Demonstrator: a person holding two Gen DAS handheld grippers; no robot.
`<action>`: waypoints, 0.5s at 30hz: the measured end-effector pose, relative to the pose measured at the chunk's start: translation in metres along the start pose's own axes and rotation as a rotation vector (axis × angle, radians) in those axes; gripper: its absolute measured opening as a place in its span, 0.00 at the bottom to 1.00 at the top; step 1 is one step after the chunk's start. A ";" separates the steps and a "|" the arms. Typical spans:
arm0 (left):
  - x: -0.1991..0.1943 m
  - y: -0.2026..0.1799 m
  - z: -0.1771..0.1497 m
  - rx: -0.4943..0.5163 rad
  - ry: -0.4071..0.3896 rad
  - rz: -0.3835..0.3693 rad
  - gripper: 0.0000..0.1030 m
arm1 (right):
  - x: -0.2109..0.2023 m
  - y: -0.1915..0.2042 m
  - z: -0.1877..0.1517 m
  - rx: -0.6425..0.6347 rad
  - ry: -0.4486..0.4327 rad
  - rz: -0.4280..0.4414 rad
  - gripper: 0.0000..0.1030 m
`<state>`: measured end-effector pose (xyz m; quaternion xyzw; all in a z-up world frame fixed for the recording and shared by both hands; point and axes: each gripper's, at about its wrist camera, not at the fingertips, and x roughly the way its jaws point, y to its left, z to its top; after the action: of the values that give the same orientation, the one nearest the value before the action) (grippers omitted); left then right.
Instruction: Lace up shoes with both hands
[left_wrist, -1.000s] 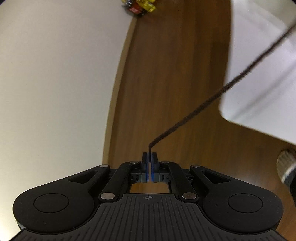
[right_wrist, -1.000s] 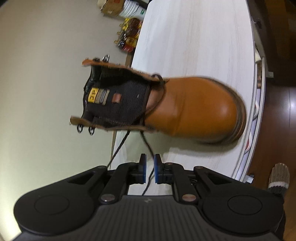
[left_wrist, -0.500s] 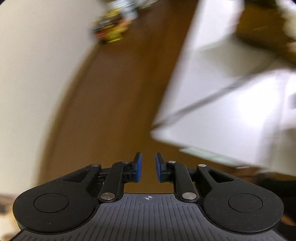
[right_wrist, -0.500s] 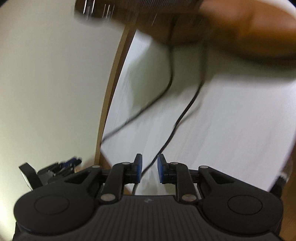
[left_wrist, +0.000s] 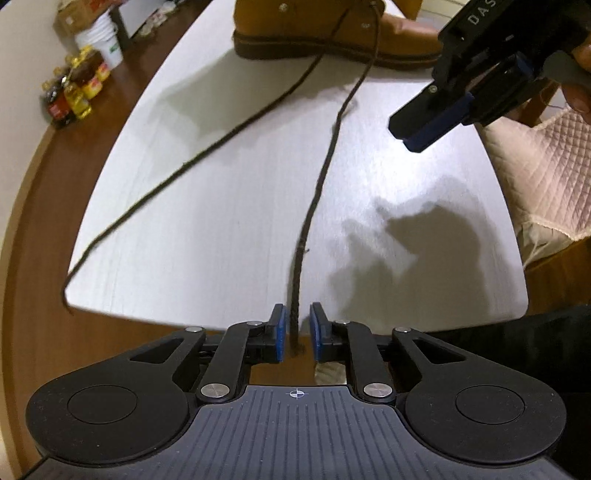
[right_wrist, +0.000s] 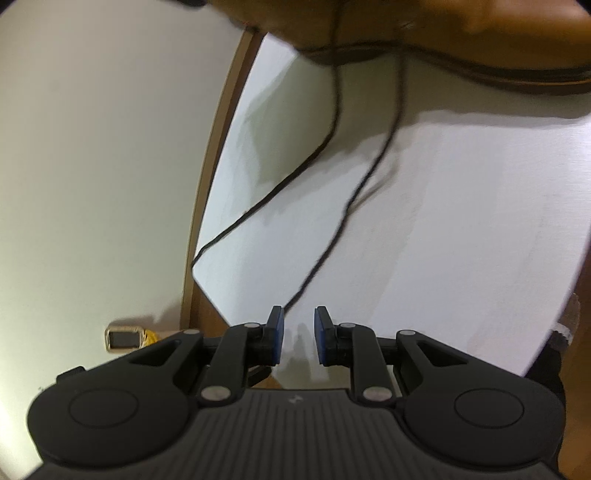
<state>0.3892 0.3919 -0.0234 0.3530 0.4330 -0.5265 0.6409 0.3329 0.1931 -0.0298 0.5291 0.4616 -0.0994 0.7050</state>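
A tan leather boot (left_wrist: 332, 33) stands on the white table (left_wrist: 221, 221) at the far side. Two dark brown lace ends run from it toward me. One lace (left_wrist: 321, 177) runs down the middle and its end hangs between my left gripper's (left_wrist: 296, 332) open fingers, untouched by the pads. The other lace (left_wrist: 177, 173) trails left off the table edge. My right gripper (left_wrist: 417, 136) hovers over the table at the upper right. In the right wrist view the right gripper (right_wrist: 298, 334) is open and empty, with the boot (right_wrist: 443, 33) above and a lace (right_wrist: 332, 240) ending near its fingertips.
Bottles (left_wrist: 74, 92) and a white bucket (left_wrist: 99, 44) stand on the wooden floor at the left. A quilted pink cushion (left_wrist: 546, 177) lies beside the table on the right. A beige wall (right_wrist: 92, 166) fills the left of the right wrist view.
My left gripper let go of the lace, opened and swung to face the table and boot. My right gripper dropped lower, toward the table's near edge, and opened wider.
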 end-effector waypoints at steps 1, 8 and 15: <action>-0.002 0.002 0.004 -0.002 0.010 0.001 0.03 | -0.004 -0.004 0.000 0.007 -0.007 -0.003 0.21; -0.044 -0.003 0.069 -0.126 -0.154 -0.155 0.03 | -0.031 -0.031 -0.007 0.115 -0.065 0.015 0.21; -0.075 -0.006 0.176 -0.336 -0.464 -0.380 0.03 | -0.079 -0.071 -0.027 0.232 -0.224 -0.043 0.20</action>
<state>0.4105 0.2589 0.1119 0.0264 0.4142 -0.6243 0.6618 0.2295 0.1584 -0.0170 0.5825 0.3769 -0.2255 0.6840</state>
